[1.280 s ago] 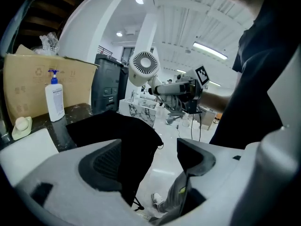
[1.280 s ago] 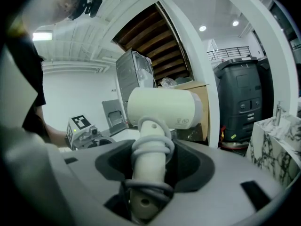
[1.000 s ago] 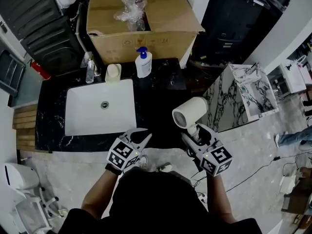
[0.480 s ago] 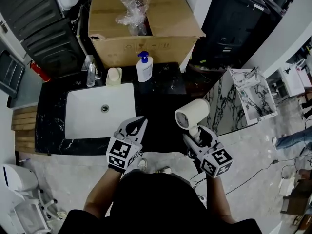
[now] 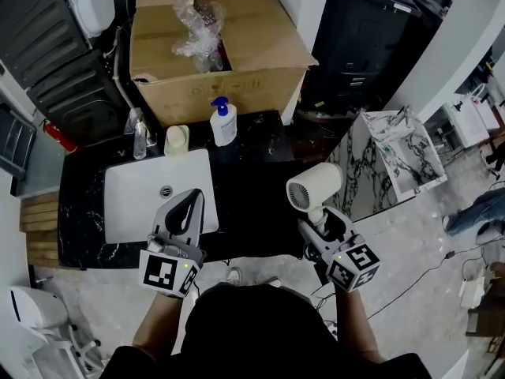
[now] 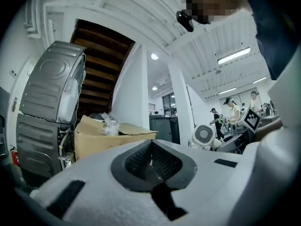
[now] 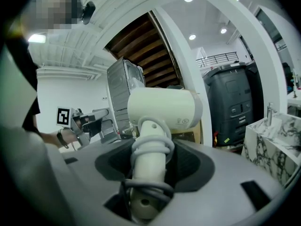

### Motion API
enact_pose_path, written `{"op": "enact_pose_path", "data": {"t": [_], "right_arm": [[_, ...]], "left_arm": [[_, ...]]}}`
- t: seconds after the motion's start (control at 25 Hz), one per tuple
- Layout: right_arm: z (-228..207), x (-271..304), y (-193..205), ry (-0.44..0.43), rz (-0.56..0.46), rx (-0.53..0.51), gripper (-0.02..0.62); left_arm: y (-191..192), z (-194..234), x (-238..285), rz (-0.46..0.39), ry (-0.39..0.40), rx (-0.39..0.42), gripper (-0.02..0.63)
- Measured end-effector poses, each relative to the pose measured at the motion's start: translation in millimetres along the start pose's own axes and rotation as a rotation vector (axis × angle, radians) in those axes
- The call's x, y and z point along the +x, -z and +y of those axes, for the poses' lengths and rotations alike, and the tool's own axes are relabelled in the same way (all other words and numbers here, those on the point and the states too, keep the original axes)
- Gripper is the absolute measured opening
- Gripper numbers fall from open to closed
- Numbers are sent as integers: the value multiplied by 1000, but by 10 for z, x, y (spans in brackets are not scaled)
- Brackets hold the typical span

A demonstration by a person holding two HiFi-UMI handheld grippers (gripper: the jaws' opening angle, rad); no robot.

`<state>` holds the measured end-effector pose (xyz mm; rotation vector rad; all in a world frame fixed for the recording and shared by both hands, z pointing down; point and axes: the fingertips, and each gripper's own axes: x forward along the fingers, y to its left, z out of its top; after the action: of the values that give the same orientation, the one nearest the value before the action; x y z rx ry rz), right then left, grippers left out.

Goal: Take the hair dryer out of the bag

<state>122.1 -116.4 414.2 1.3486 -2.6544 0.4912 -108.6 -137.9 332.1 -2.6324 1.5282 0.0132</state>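
Note:
A cream hair dryer (image 5: 314, 186) stands upright over the counter's right end, its grille facing me. My right gripper (image 5: 320, 221) is shut on its handle, which has the grey cord wound round it. In the right gripper view the dryer (image 7: 160, 108) fills the middle, its handle clamped between the jaws of that gripper (image 7: 148, 173). My left gripper (image 5: 186, 210) is shut and holds nothing; it hangs over the sink's front edge. In the left gripper view my left gripper (image 6: 153, 163) points level, and the dryer (image 6: 203, 135) shows small at the right.
A black counter (image 5: 252, 188) holds a white sink (image 5: 134, 200), a pump bottle (image 5: 222, 121), a cream cup (image 5: 177, 139) and a clear bottle (image 5: 140, 133). Behind it stands an open cardboard box (image 5: 252, 46) with crumpled plastic (image 5: 197, 30). A marble-patterned cabinet (image 5: 398, 152) is at the right.
My left gripper has risen and moved left, from the counter's front edge to over the sink's front. The right gripper and the dryer have hardly moved.

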Motion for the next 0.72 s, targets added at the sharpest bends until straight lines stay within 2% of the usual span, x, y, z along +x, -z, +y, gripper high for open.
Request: {"op": "enact_pose_path", "data": {"t": [0.2,0.72], "right_arm": [[-11,51,-54,-6,-11,-8,250],[41,162,-136,-35,-26,1,250]], "left_arm": [[-83,5,-111,-21,-14,39,20],[3,107,-238,-18,-68,31,20]]}}
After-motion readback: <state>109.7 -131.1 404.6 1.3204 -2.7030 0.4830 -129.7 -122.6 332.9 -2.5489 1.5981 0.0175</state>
